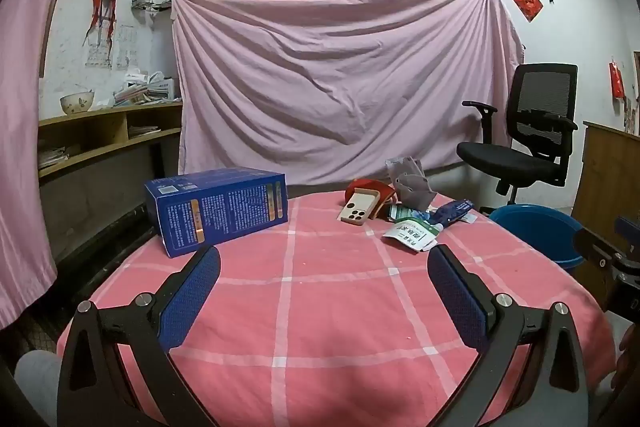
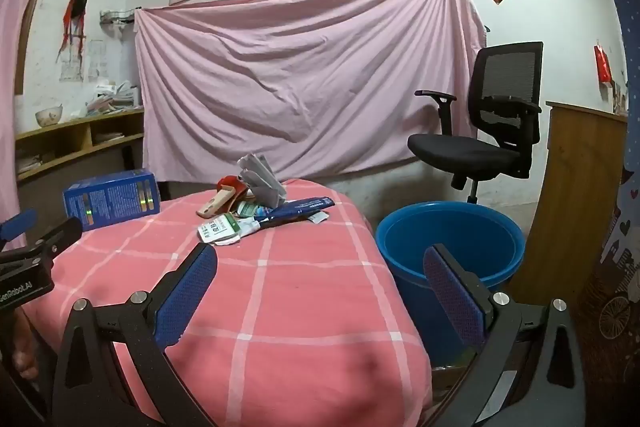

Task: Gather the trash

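Note:
A pile of trash lies at the far right of the pink checked table [image 1: 320, 307]: a white and green packet [image 1: 414, 234], a blue wrapper [image 1: 454, 211] and crumpled grey paper [image 1: 410, 183]. In the right wrist view the packet [image 2: 220, 229], the wrapper [image 2: 298, 209] and the paper [image 2: 262, 183] show too. A blue bucket [image 2: 450, 247] stands on the floor right of the table, also in the left wrist view [image 1: 536, 231]. My left gripper [image 1: 324, 259] is open and empty over the table's near part. My right gripper [image 2: 320, 259] is open and empty at the table's right edge.
A blue box [image 1: 218, 209] lies at the table's far left. A phone [image 1: 358, 209] and a red object [image 1: 370, 189] lie by the trash. A black office chair [image 2: 488, 123] stands behind the bucket. Wooden shelves [image 1: 108, 131] line the left wall. A pink sheet [image 1: 340, 87] hangs behind.

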`<state>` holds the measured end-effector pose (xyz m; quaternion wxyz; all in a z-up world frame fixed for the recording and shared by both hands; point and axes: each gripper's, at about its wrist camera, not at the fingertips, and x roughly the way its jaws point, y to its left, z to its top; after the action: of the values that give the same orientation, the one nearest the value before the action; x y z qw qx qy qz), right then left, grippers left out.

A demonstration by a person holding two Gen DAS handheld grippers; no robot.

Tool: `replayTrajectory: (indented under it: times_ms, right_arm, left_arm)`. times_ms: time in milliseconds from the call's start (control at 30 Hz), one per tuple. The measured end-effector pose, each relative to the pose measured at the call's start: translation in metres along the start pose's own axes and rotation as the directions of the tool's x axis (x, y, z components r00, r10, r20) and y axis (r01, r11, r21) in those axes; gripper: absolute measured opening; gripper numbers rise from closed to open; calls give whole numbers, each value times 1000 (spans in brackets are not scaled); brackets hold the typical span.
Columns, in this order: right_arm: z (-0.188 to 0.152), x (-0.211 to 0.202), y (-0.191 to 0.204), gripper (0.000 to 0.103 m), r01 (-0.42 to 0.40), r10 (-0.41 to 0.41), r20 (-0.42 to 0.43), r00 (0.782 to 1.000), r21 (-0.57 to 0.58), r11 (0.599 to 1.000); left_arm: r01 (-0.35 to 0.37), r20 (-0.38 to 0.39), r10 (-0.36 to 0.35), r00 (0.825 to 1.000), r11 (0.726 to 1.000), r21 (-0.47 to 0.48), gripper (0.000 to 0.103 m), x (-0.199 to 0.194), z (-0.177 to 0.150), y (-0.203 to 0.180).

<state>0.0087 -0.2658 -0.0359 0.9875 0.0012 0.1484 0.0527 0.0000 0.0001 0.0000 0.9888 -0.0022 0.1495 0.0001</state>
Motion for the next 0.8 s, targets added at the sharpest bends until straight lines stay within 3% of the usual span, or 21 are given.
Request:
replayTrajectory:
  times_ms: [800]
  right_arm:
    - [-1,1,0,103,-3,3,0,1000,10,1000]
  left_arm:
    - [0,8,0,1000,1000,12,102,-1,-1,7]
